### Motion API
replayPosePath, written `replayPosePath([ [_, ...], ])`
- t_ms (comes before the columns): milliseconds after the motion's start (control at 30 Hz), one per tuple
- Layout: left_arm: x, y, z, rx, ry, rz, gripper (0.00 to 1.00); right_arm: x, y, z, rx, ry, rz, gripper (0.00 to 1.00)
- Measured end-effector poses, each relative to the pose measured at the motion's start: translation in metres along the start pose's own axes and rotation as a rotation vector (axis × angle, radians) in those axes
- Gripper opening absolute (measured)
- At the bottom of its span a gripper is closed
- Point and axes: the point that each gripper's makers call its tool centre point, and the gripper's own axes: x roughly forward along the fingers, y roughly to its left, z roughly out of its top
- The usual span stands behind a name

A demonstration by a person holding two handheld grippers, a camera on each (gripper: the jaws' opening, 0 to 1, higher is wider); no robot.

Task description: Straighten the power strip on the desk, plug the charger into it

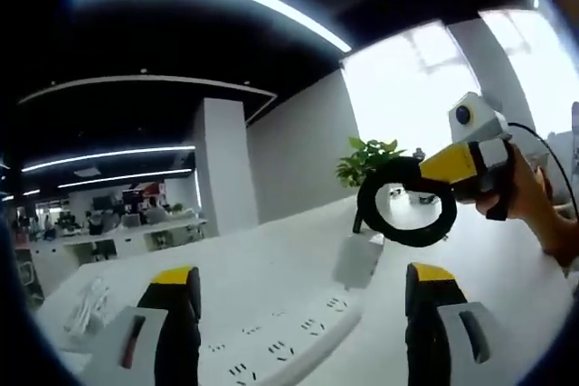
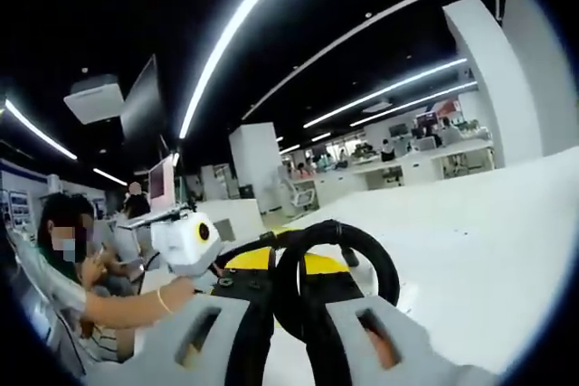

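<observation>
A white power strip (image 1: 280, 336) lies on the white desk (image 1: 271, 268), running between the wide-apart jaws of my open left gripper (image 1: 303, 314). A small white charger block (image 1: 357, 259) stands just past the strip's far end. Above it my right gripper (image 1: 423, 180), held by a hand (image 1: 525, 196), comes in from the right. It is shut on a loop of black cable (image 1: 407, 203) that hangs down towards the charger. In the right gripper view the same black loop (image 2: 335, 264) rises between the near-closed jaws of the right gripper (image 2: 289, 318), with the left gripper (image 2: 237, 264) behind it.
A potted green plant (image 1: 366, 160) stands at the desk's far edge by a bright window. Some white clutter (image 1: 86, 309) lies on the desk at left. A person sits close at the left (image 2: 68, 250). Other desks and people are far back (image 2: 398, 155).
</observation>
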Motion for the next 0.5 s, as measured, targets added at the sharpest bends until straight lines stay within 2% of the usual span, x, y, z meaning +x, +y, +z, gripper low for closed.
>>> replayPosePath([
  [500, 0.012, -0.027, -0.005, 0.002, 0.016, -0.071, 0.96, -0.005, 0.017, 0.0, -0.005, -0.008, 0.047, 0.08],
])
